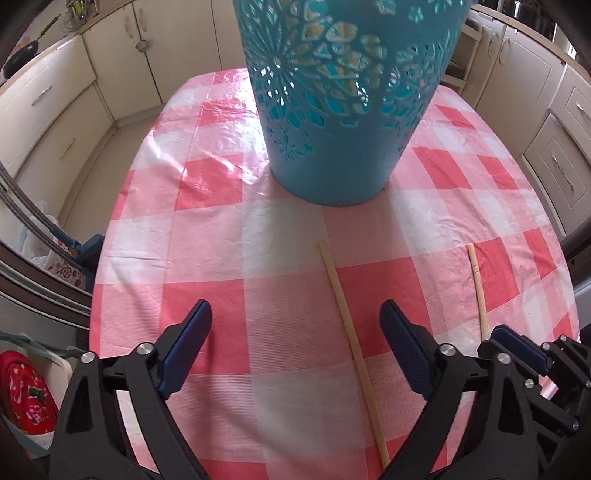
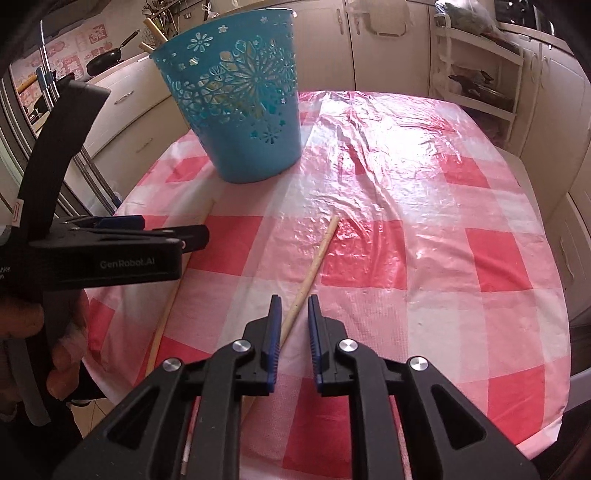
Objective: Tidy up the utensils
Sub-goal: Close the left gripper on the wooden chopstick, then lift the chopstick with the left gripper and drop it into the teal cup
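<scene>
Landmark: the blue basket (image 2: pixel 236 107), standing upright on the checked surface (image 2: pixel 424 258).
Left gripper (image 1: pixel 295 317): you held it short of the basket with its jaws wide apart and nothing between them.
Right gripper (image 2: pixel 293 306): your jaws stood narrowly apart, straddling the near part of the thinner stick (image 2: pixel 314 258); not clamped on it, as far as the view showed.
Thinner stick: pale wood, slender, lying flat, its far tip pointing toward the basket's right side.
Longer stick (image 1: pixel 351 332): plain pale wood, flat on the surface in front of the basket, under your left gripper's right jaw.
Basket contents: wooden handles (image 2: pixel 155 31) already poked above the rim.
Step in hand, my reading: you needed to centre the thin stick between the pads, then close squarely, so it would not roll or pivot on lifting.
</scene>
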Available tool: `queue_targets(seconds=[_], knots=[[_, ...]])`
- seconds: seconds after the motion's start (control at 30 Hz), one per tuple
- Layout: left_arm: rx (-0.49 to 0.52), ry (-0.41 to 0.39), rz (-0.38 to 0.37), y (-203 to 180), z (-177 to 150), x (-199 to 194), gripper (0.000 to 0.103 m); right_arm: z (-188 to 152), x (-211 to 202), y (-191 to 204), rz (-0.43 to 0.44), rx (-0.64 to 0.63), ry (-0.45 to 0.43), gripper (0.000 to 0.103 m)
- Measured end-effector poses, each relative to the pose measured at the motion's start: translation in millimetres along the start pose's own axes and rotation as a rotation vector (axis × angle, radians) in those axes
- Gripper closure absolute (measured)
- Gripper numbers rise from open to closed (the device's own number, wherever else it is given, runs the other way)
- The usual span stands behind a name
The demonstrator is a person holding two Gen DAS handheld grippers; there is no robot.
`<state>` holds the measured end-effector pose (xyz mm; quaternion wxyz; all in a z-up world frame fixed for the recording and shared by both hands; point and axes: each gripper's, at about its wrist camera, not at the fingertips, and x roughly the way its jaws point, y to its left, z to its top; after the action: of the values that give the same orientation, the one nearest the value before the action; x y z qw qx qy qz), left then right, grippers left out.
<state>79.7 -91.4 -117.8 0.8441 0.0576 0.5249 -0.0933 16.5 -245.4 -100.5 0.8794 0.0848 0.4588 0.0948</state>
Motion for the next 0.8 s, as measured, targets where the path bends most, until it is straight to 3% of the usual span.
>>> queue_targets(seconds=[0.13,0.23,0.3,0.4,0.57,0.7,0.8], knots=[[0.017,-0.041,0.013,-3.7,-1.1,-0.8,0.034,2.1,1.2,-0.1,-0.004,0.000,-0.008,0.077],[0.020,-0.066,0.004,-5.1,-0.1,-4.0,0.056,2.3,1.4,2.1,-0.018,-0.015,-0.011,0.076],[0.022,-0.079,0.000,-3.2,0.4,-5.4,0.077,3.1,2.1,3.1,-0.028,-0.024,-0.010,0.076],[0.003,-0.077,-0.036,4.9,3.0,-6.0,0.095,4.7,3.9,5.2,-0.041,-0.036,-0.011,0.074],[0.007,-0.078,-0.071,11.4,0.9,-6.5,0.097,9.9,10.9,13.4,-0.073,-0.072,-0.016,0.072],[-0.015,-0.069,-0.118,23.3,-1.3,-11.6,0.099,13.4,15.3,16.5,-0.080,-0.099,-0.017,0.087],[-0.031,-0.092,-0.146,28.4,1.6,-20.1,0.099,13.1,15.3,14.4,-0.076,-0.095,-0.022,0.091]])
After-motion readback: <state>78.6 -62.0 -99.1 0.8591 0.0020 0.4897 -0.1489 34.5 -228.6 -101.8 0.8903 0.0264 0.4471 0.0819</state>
